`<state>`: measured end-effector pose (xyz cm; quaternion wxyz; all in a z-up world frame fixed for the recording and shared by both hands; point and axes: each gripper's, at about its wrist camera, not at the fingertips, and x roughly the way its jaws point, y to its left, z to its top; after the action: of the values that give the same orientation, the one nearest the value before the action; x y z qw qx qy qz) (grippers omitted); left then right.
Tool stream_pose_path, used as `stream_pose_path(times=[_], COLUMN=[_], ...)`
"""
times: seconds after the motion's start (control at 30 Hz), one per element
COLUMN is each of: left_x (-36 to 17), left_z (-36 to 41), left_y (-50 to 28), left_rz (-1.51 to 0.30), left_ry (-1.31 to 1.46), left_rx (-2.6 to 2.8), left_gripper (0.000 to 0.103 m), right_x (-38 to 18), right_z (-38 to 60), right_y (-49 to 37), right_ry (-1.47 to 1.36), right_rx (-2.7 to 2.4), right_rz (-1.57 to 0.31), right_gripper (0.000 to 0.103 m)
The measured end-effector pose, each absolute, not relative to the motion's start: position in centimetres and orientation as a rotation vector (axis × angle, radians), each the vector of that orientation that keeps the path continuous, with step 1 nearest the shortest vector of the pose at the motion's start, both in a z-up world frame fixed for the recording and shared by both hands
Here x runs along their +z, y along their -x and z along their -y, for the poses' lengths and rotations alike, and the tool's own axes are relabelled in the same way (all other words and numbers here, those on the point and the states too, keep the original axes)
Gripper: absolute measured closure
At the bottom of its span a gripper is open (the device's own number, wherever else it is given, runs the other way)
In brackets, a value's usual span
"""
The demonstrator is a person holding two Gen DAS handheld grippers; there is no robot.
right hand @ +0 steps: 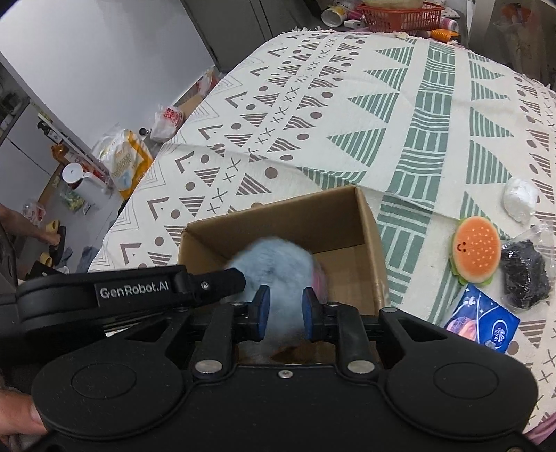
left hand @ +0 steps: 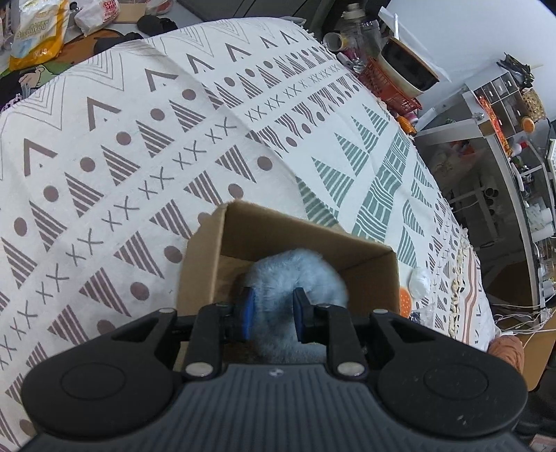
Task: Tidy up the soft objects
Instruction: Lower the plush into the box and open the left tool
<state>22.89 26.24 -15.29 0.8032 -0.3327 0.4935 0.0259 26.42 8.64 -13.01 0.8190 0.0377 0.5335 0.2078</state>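
A fluffy light-blue plush [left hand: 299, 274] sits in the open cardboard box [left hand: 278, 229] on the patterned cloth. My left gripper [left hand: 274, 313] reaches into the box and is shut on the plush, which fills the gap between its blue pads. In the right wrist view the plush [right hand: 274, 267] looks blurred, and the left gripper's finger [right hand: 222, 280] presses into its left side. My right gripper [right hand: 285, 311] hovers over the box's [right hand: 312, 215] near edge with its jaws a little apart. The plush shows through that gap, with no visible grip on it.
Right of the box lie a burger-shaped sponge [right hand: 476, 250], a white lump [right hand: 519, 201], a black item in clear plastic [right hand: 524, 274] and a blue packet [right hand: 483, 325]. An orange basket [right hand: 403, 15] and bottles stand at the cloth's far edge. A person's thumb [right hand: 21, 413] shows bottom left.
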Motion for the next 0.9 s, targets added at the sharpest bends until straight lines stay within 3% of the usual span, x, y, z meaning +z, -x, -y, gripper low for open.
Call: stream_pose_path(times=[0.13, 0.23, 0.43, 0.53, 0.6, 0.7, 0.9], left_x=[-15.0, -14.5, -12.8, -11.7, -11.1, -9.9, -8.2], left_z=[-26.2, -26.2, -25.4, -24.5, -23.9, -22.9, -20.8], left_y=[-22.9, -22.5, -21.6, -21.1, -20.8, -20.2, -19.1], left_rz=[-1.06, -1.058, -1.054, -1.035, -1.02, -0.995, -0.984], left_ry=[0.702, 0.694, 0.632, 0.612, 0.597, 0.58, 0.548], left_rx=[0.076, 0.083, 0.137, 0.148, 0.157, 0.161, 0.189], left_gripper=[0.078, 0.076, 0.057, 0.044, 0.034, 0.026, 0.021], right_x=[-12.5, -11.6, -9.9, -8.7, -7.9, -7.2, -6.4], right_z=[-9.1, -9.0, -7.2, -5.8, -4.7, -3.1, 0.3], right_y=[-26.0, -25.5, -24.6, -24.1, -23.6, -23.0, -21.9], right_ry=[-0.048, -0.038, -0.065, -0.079, -0.084, -0.096, -0.146], right_rx=[0.449, 0.459, 0.463, 0.463, 0.456, 0.445, 0.428], right_rz=[-1.118, -1.088, -1.053, -1.023, -0.994, -0.967, -0.953], right_gripper=[0.073, 0.06, 0.052, 0.04, 0.026, 0.021, 0.013])
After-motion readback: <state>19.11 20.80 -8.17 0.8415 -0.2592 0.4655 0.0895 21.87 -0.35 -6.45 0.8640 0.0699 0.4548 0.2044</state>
